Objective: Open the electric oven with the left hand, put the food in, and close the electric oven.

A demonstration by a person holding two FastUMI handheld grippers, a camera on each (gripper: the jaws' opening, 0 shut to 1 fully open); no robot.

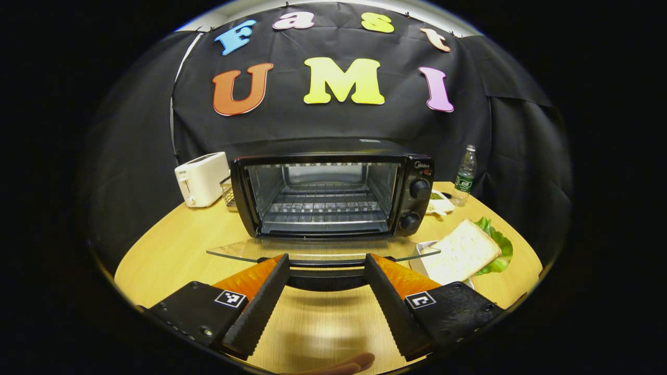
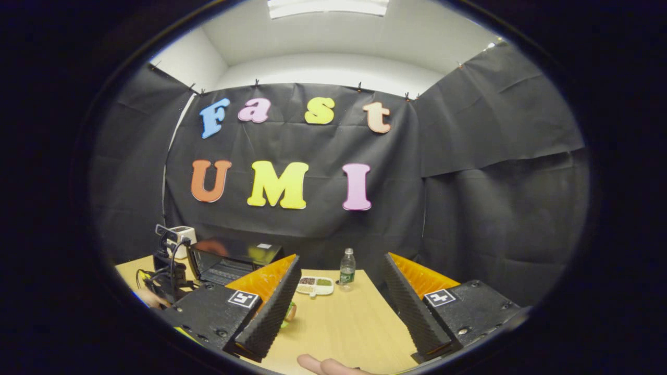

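The wooden table (image 1: pixel 172 250) is topped by the electric oven (image 1: pixel 333 195), whose glass door (image 1: pixel 312 251) is dropped flat. The slice of bread (image 1: pixel 461 253) is laid on lettuce right of it. The left gripper (image 1: pixel 326 265) is spread before the door handle (image 1: pixel 325 278); the right gripper (image 2: pixel 341 291) is spread, nothing held.

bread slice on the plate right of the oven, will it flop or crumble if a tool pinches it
The bread slice looks thin and soft, so it would probably sag when lifted by one edge. Toothed fingers may dent or tear it. It overhangs lettuce, so it likely slides easily when pushed.
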